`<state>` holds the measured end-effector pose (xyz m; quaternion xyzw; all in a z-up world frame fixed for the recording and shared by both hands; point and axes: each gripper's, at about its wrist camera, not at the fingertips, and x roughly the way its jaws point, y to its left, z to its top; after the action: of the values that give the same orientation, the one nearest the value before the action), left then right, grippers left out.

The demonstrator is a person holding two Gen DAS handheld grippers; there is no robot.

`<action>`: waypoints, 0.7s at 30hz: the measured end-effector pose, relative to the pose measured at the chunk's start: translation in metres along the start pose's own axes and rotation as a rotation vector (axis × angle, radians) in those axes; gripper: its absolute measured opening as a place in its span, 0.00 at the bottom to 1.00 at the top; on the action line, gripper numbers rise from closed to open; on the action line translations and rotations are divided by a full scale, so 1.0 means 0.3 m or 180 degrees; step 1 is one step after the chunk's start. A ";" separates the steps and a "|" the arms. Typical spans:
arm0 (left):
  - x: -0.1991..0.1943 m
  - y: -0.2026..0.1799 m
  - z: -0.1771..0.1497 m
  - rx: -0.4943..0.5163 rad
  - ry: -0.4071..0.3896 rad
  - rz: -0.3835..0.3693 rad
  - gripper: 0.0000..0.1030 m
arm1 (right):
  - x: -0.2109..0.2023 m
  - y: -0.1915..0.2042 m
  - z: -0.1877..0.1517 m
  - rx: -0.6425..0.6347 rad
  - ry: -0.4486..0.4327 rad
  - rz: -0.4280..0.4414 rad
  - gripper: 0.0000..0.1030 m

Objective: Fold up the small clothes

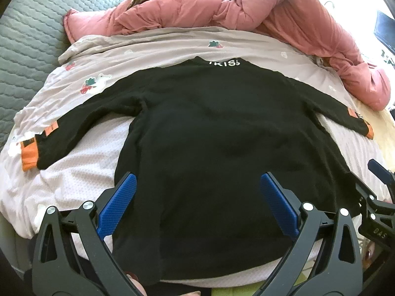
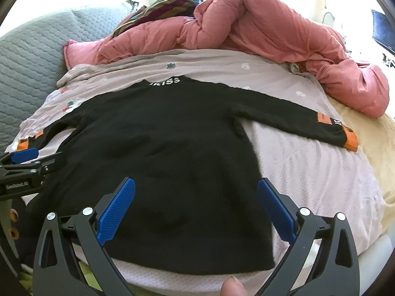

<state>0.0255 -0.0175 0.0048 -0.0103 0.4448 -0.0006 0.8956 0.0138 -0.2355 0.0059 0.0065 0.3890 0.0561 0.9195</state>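
A small black long-sleeved top (image 1: 209, 133) (image 2: 160, 148) lies flat on the bed, collar with white letters at the far side, both sleeves spread out, orange cuffs (image 1: 29, 153) (image 2: 350, 141) at their ends. My left gripper (image 1: 197, 185) hovers open over the lower left part of the top, blue pads wide apart, nothing between them. My right gripper (image 2: 196, 192) hovers open over the hem area at the right, also holding nothing. Each gripper shows at the edge of the other's view: the right one (image 1: 380, 175), the left one (image 2: 27, 155).
A pale lilac sheet (image 1: 81, 162) (image 2: 308, 172) with small flower prints covers the bed. A crumpled pink duvet (image 1: 284, 17) (image 2: 259, 24) lies along the far side, a grey quilted cover (image 1: 27, 39) at the left. A fingertip (image 2: 232, 287) shows at the bottom.
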 end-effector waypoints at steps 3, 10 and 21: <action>0.006 -0.012 0.023 0.0015 0.0002 -0.0004 0.91 | 0.012 -0.031 0.016 0.0065 -0.0001 -0.0026 0.96; 0.023 -0.038 0.076 -0.0004 0.0001 -0.0061 0.91 | 0.023 -0.101 0.055 0.0149 -0.0103 -0.0160 0.96; 0.053 -0.115 0.174 0.0049 -0.0011 -0.0158 0.91 | 0.039 -0.220 0.126 0.0334 -0.0238 -0.0223 0.96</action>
<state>0.0769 -0.0513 0.0243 -0.0145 0.4428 -0.0263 0.8961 0.0554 -0.2987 0.0202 0.0431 0.3568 0.0031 0.9332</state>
